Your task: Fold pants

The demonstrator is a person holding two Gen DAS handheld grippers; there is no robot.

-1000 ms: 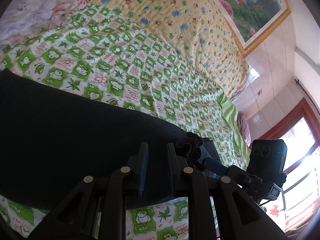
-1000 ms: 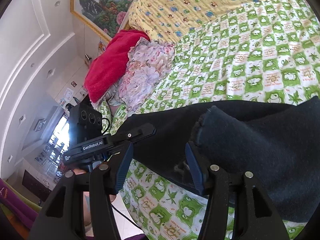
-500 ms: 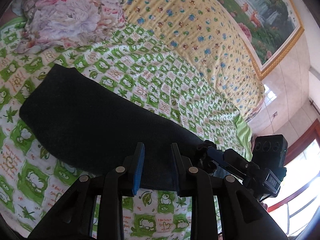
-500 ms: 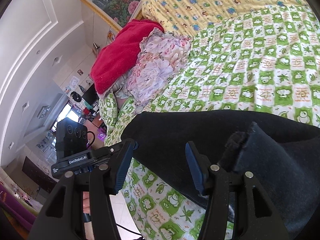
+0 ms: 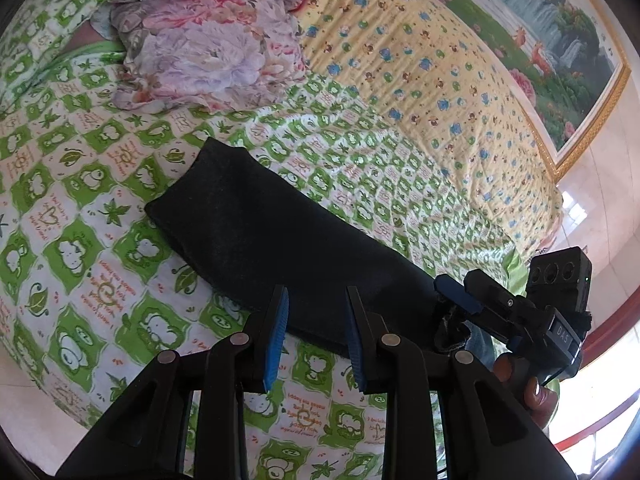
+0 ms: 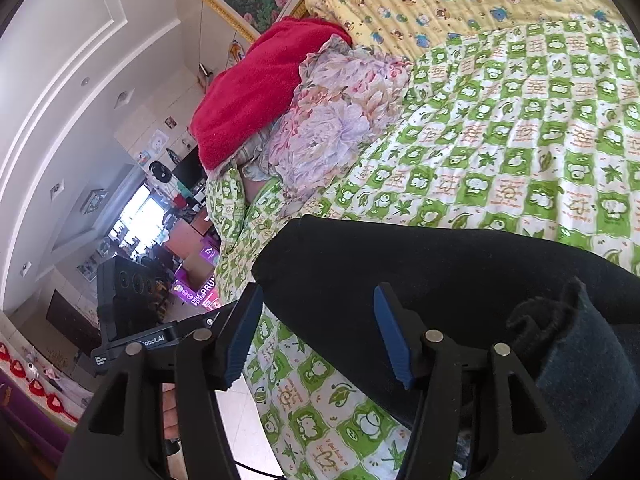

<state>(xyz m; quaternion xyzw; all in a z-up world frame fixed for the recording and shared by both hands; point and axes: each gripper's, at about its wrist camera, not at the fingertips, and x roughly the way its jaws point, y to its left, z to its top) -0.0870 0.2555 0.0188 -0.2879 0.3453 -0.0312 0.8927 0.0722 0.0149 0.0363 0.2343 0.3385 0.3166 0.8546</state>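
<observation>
Hovering low over the bed (image 5: 100, 184), both spread and holding nothing: left claw (image 5: 316, 336), right claw (image 6: 316, 336). Lying folded just ahead of each, dark pants (image 5: 280, 240).

A bed (image 5: 80, 208) with a green checked sheet stands by a pale tiled wall (image 5: 592, 200). A big framed painting (image 5: 532, 32) hangs there. Daylight enters through a window (image 6: 134, 210).
</observation>
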